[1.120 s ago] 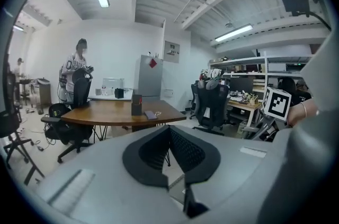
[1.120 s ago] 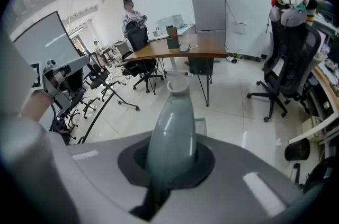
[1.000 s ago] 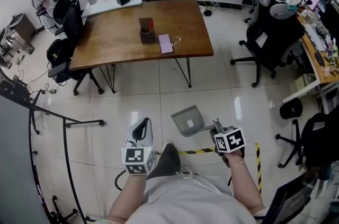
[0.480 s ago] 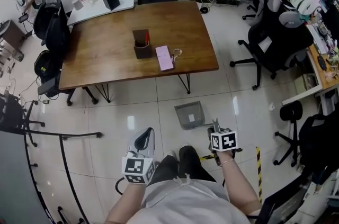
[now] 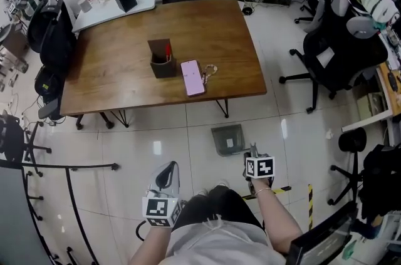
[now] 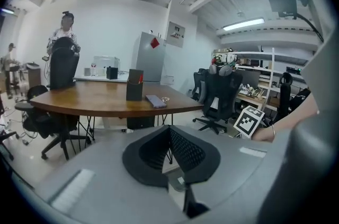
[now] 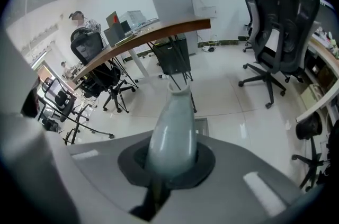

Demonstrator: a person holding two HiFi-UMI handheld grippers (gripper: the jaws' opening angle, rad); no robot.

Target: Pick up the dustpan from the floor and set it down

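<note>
The grey dustpan (image 5: pixel 229 139) is low over the white tile floor, just in front of the wooden table's near edge; I cannot tell whether it touches the tiles. Its pale handle (image 7: pixel 172 127) runs back into my right gripper (image 5: pixel 253 151), which is shut on it and points steeply down. In the right gripper view only a corner of the pan (image 7: pixel 203 126) shows past the handle. My left gripper (image 5: pixel 167 170) hangs to the left over bare floor, beside the person's knee. Its black fingertips (image 6: pixel 183 146) meet with nothing between them.
The wooden table (image 5: pixel 125 69) carries a dark pen holder (image 5: pixel 161 59) and a pink phone (image 5: pixel 192 77). Black office chairs (image 5: pixel 338 51) and a stool (image 5: pixel 353 140) stand at the right. Yellow-black floor tape (image 5: pixel 309 195) lies near my right hand. A black rack (image 5: pixel 69 170) is at the left.
Both grippers have sunk lower and gone forward toward the table. The dustpan went along in the right gripper and now sits closer to the table's near edge.
</note>
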